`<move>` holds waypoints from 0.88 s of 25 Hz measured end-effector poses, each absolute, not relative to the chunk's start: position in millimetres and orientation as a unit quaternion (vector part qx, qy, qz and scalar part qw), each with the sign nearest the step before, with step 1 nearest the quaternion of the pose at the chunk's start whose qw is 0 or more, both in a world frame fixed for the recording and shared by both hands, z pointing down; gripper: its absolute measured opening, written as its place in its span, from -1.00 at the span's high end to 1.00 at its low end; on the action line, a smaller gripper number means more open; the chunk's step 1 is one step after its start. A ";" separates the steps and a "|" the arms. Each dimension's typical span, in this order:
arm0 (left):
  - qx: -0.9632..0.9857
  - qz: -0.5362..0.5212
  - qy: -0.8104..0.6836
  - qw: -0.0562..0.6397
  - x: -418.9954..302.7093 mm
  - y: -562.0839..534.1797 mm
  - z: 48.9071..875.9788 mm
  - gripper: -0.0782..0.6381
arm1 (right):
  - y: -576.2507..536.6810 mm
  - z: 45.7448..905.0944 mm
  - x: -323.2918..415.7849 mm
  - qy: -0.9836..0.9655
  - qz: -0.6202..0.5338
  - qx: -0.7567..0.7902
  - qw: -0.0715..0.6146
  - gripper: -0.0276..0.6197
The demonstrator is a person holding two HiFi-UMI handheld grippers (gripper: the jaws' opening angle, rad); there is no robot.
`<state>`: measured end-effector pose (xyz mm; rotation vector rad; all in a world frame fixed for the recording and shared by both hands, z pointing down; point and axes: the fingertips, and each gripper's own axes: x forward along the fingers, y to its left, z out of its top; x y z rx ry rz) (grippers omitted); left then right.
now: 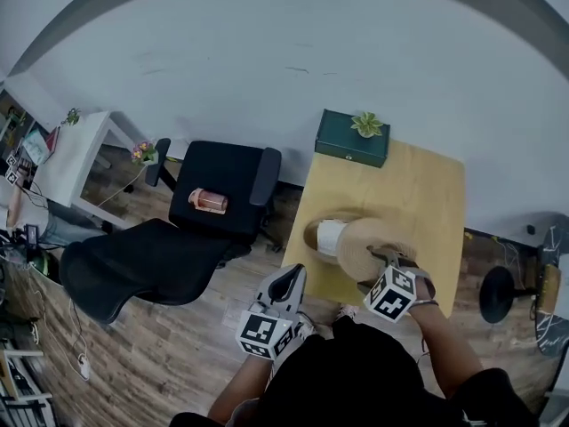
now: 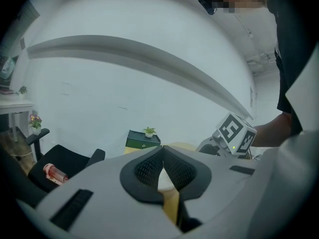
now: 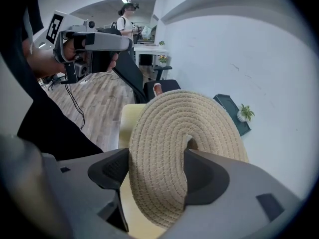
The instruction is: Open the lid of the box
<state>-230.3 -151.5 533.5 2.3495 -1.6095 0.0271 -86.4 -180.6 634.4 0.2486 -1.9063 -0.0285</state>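
White desk (image 1: 67,154) sits at nine o'clock in my head view, and just right of it is a black office chair (image 1: 218,181) with a pink item (image 1: 209,201) lying on its seat.

My left hand-held gripper (image 1: 290,280) hangs at six o'clock, off the near left corner of the bench (image 1: 427,185) and above the wooden floor (image 1: 178,345). In its own view (image 2: 162,153) the jaws are together at the tips with nothing between them, and they point toward the far wall.

On the bench, near its left edge, stands the woven box (image 1: 324,236) with a white band showing on its side. The lid (image 1: 369,247) is off the box's top. It is a round coiled disc, tipped up on edge at the box's three o'clock, and I cannot tell whether the two touch.

My right hand-held gripper (image 1: 389,261) is clamped on that lid. Its own view (image 3: 157,166) shows a pad pressed on each side of the disc (image 3: 179,128) and the rim running down between the jaws.

At twelve o'clock, on the bench's far left corner, lies a dark green case (image 1: 348,142) with a small plant (image 1: 366,124) on top, well apart from the box. A dark stool (image 1: 496,294) stands on the floor at three o'clock.
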 end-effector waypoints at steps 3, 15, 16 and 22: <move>0.831 0.012 -0.537 0.142 -207.4 -160.3 530.5 0.73 | -177.7 634.0 -61.9 -0.809 0.002 0.122 0.575 -0.19; 0.873 0.024 -0.470 0.130 -138.8 -194.7 520.2 0.73 | -187.4 663.0 24.7 -0.783 0.033 0.169 0.597 -0.19; 0.873 0.025 -0.468 0.132 -134.8 -196.4 520.4 0.73 | -188.5 668.4 27.8 -0.783 0.035 0.166 0.599 -0.19; 0.875 0.035 -0.462 0.142 -117.5 -204.9 524.1 0.73 | -196.4 702.7 36.1 -0.779 0.050 0.132 0.610 -0.19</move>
